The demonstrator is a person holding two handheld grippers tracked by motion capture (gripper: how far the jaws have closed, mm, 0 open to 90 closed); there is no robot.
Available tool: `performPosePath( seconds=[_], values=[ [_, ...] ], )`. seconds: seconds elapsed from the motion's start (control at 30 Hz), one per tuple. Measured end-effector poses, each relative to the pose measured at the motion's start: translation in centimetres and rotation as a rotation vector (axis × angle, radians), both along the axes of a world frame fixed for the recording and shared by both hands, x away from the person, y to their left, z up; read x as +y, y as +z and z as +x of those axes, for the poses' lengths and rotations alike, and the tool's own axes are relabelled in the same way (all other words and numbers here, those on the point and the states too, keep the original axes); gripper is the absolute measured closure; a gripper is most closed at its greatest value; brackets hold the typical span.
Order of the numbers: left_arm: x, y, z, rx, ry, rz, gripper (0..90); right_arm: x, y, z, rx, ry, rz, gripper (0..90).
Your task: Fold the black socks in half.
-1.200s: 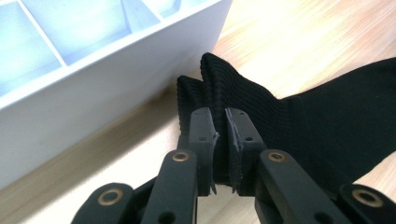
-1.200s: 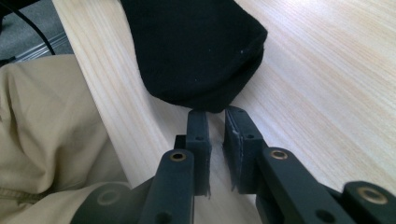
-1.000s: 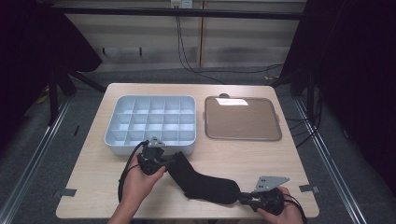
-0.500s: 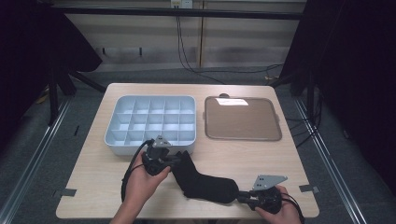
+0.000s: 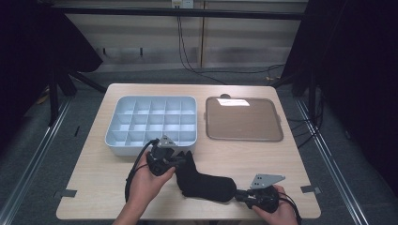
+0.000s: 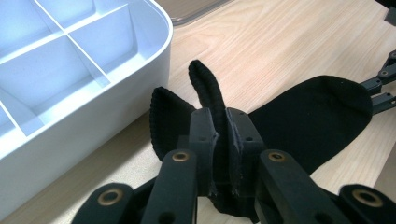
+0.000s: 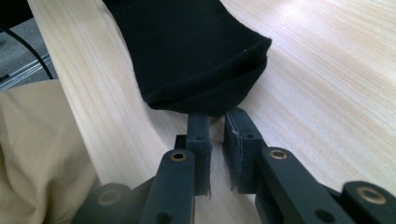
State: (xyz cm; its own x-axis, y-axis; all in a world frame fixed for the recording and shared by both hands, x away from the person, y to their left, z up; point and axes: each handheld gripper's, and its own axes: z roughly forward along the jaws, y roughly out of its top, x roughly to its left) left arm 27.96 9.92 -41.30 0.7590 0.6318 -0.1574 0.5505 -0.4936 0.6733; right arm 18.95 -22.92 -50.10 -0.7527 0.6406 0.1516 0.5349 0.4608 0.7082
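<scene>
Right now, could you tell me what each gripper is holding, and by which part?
The left gripper pinches the black sock by its cuff; the right gripper grips its toe.

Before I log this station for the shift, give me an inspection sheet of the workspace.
Surface: light wooden table, no spills seen.
Job's things: black sock lying flat; white divided tray with no contents seen.
Clutter: brown lidded box beside the tray.
Grippers: left tongs pinch the sock's cuff; right tongs at its toe end, grip unclear.
Cables: black cable loops from the left one.
Surroundings: grey floor, dark curtains.
</scene>
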Motion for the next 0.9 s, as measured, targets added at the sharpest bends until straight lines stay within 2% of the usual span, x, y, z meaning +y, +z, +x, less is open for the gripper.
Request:
performPosePath(
  seconds=[0.4, 0.53, 0.6, 0.9],
  values=[
    [-1.0, 0.1, -0.6, -0.008, -0.032, -0.011, 81.5, 1.5, -0.1, 0.5, -0.014, 0.009, 0.0, 80.4],
    [-1.2, 0.1, -0.7, 0.0, -0.04, 0.0, 81.5, 1.9, -0.1, 0.6, -0.011, 0.009, 0.001, 80.4],
    [-1.2, -0.1, -0.7, 0.002, -0.039, -0.012, 81.5, 2.1, -0.1, 0.7, -0.02, 0.012, -0.001, 80.4],
    [-1.8, -0.4, -0.8, 0.026, -0.064, -0.02, 81.6, 3.0, -0.1, 1.1, -0.02, 0.016, -0.007, 80.4]
  ],
)
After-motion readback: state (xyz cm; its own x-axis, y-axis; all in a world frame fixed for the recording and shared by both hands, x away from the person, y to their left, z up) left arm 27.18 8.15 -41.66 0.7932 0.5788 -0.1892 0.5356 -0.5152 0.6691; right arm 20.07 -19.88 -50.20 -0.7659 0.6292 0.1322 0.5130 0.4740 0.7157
